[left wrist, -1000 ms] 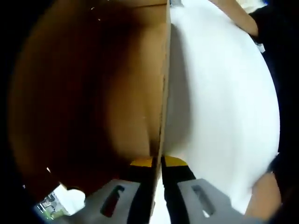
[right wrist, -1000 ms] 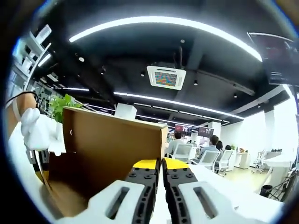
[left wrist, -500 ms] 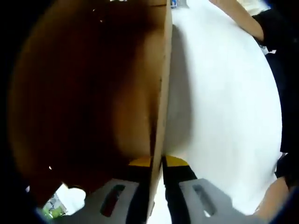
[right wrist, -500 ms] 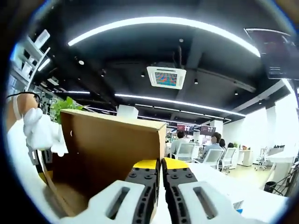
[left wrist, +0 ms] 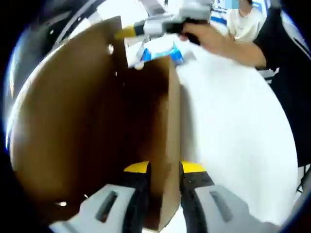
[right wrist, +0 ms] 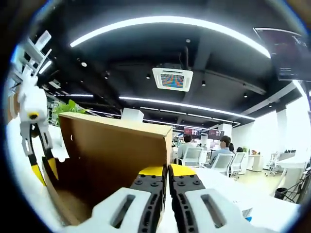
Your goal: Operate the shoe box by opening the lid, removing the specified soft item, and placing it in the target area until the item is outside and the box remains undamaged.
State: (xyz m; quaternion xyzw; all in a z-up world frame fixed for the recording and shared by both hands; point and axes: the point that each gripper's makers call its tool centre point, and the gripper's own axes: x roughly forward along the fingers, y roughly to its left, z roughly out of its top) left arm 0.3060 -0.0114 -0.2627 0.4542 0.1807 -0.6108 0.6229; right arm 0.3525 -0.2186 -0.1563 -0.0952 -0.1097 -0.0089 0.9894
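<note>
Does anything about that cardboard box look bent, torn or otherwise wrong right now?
Nothing stands out. The brown cardboard shoe box shows straight edges and no visible tears; its lid panel only bows gently. The right gripper is shut on the lid edge, and the left gripper straddles a cardboard wall, open.

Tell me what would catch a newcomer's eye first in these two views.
The tall brown cardboard shoe box lid dominates, standing up with the right hand-held gripper shut on its edge. In the left gripper view, the left hand-held gripper stands open astride a brown cardboard wall, beside the white table.
</note>
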